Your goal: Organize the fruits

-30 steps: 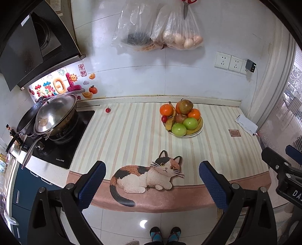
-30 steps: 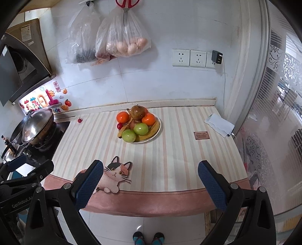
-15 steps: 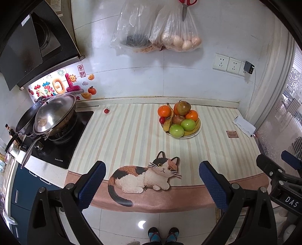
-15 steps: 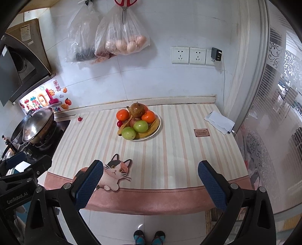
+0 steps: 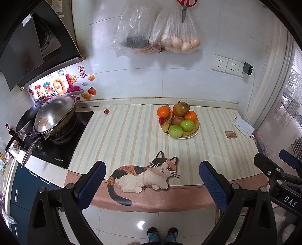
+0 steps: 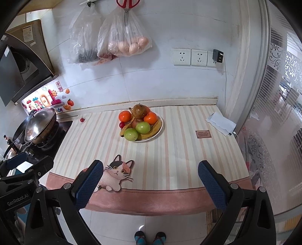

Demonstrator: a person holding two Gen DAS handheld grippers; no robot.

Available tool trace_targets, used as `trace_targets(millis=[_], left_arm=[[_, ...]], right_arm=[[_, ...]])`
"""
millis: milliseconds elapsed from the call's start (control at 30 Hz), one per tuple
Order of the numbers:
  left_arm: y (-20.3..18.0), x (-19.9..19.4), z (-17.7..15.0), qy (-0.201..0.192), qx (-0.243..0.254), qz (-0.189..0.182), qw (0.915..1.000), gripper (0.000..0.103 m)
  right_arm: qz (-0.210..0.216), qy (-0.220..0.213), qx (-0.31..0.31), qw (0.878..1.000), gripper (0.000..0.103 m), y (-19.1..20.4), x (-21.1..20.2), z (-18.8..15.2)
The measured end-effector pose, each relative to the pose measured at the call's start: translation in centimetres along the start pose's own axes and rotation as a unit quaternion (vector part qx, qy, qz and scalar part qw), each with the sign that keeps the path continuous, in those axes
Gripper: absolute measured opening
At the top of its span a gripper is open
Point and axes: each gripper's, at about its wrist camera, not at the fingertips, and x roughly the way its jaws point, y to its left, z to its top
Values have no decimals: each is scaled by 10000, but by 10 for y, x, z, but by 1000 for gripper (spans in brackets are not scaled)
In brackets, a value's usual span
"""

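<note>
One striped mat (image 5: 132, 135) covers counter; tiled wall (image 6: 151, 81), seemingly.

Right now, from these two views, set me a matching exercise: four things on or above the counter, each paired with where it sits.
Things:
1. green apples
2. small red tomato
3. scissors
4. folded paper

Places:
A. hanging on the wall
B. alone on the cloth near the stove
C. front of the fruit plate
D. right end of the counter

Pairs: 1-C, 2-B, 3-A, 4-D

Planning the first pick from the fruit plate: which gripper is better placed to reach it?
Right, probably: the fruit plate sits nearly between the right gripper fingers; for the left gripper it lies off right. Both open.
</note>
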Motion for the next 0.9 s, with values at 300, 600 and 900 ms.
trace_targets(millis=[300,600,900], left_arm=[[0,-9,-1,-32,-25,27,10000,101],[0,-11,-2,-42,-48,39,10000,101],[-2,-15,-2,-39,-71,56,10000,101]], right_arm=[[40,-33,-35,10000,102,3,-4,-1],[41,-55,-55,10000,102,3,-6,-1],[40,-57,-34,10000,102,4,-7,-2]])
